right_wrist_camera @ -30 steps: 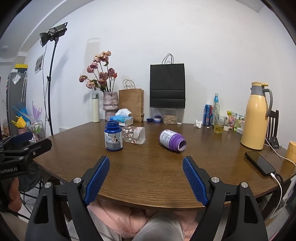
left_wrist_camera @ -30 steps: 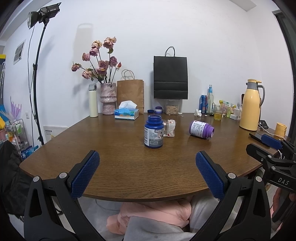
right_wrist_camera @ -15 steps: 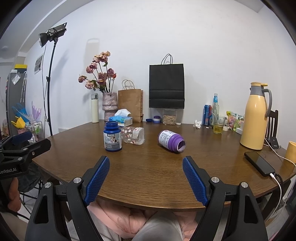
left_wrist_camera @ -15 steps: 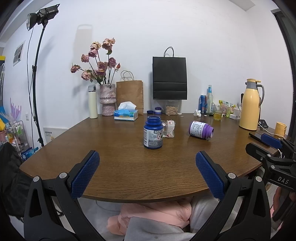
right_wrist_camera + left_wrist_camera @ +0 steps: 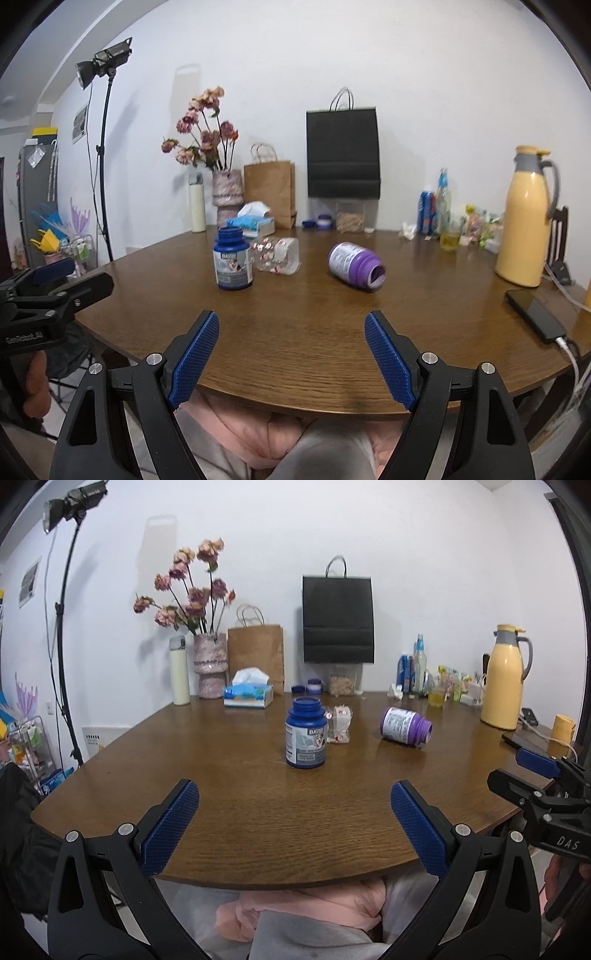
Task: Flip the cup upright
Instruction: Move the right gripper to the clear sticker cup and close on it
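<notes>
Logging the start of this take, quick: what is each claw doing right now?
Left claw: open, holding nothing, short of the table.
Right claw: open, holding nothing, also short of the table.

a broad stretch of bare wooden table (image 5: 280,823) is seen between the near edge and the objects at mid-table. the way straight ahead is blocked by an upright blue bottle (image 5: 306,734), with a clear patterned cup (image 5: 277,255) lying on its side just behind and beside it. a purple bottle (image 5: 355,266) lies on its side well apart to the right, and an open lane of tabletop is left between it and the cup. the right edge is occupied by a black phone (image 5: 535,315) with its cable and a yellow thermos (image 5: 523,218). the back edge is lined by a tissue box (image 5: 248,696), a vase (image 5: 210,659), paper bags and drinks.
</notes>
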Available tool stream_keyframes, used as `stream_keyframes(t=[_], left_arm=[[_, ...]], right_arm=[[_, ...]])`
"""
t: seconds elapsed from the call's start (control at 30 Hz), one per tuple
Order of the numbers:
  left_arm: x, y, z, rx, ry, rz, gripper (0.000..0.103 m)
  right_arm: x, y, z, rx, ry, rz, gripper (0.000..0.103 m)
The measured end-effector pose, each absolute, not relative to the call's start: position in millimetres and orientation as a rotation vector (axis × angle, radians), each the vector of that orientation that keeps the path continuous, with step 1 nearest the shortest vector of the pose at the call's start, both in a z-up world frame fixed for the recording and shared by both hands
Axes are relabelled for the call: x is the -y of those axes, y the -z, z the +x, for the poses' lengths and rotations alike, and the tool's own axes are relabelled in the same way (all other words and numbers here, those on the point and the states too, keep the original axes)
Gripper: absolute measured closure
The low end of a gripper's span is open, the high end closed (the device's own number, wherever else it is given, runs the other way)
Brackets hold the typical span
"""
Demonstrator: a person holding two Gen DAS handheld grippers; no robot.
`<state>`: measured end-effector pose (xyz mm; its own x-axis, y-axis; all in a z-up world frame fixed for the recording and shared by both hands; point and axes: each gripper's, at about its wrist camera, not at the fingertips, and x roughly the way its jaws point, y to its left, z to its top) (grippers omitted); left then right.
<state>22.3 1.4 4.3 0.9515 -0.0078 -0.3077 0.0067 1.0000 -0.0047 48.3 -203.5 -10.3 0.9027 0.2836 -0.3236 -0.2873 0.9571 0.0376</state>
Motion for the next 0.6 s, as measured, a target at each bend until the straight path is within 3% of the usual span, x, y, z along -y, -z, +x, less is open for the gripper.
stream_keyframes(t=[0.6], left_arm=[[14, -14, 135, -0.419, 0.086, -0.004, 0.0]], right_arm=[[211, -9, 195, -0.478, -0.371, -0.023, 0.018]])
